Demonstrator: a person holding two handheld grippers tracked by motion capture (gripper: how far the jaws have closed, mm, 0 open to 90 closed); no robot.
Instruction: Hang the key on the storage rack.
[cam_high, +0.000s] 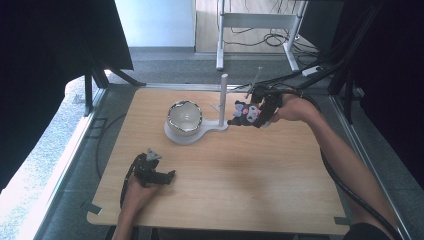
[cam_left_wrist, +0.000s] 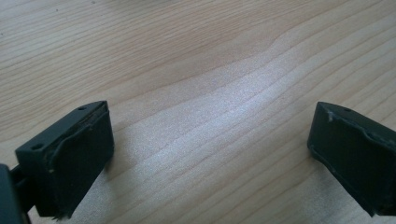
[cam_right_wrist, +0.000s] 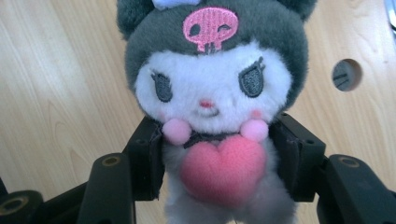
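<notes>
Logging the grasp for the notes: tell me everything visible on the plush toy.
The plush toy is a small soft doll: white fuzzy face, dark grey hood with a pink embroidered skull, stitched grey eyes, pink nose and cheeks, two pink pompoms, and a pink heart on its grey body. It faces the right gripper camera, upright between the jaws. The right hand-held gripper is shut on its body at both sides, holding it above the wooden table, right of the white stand.

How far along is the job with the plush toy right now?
Done: the right gripper is shut on the plush toy and holds it off the table. In hand: the toy hangs beside the white stand, near the bowl. Left: setting it down, likely in the bowl. The left gripper rests open on the table.
</notes>
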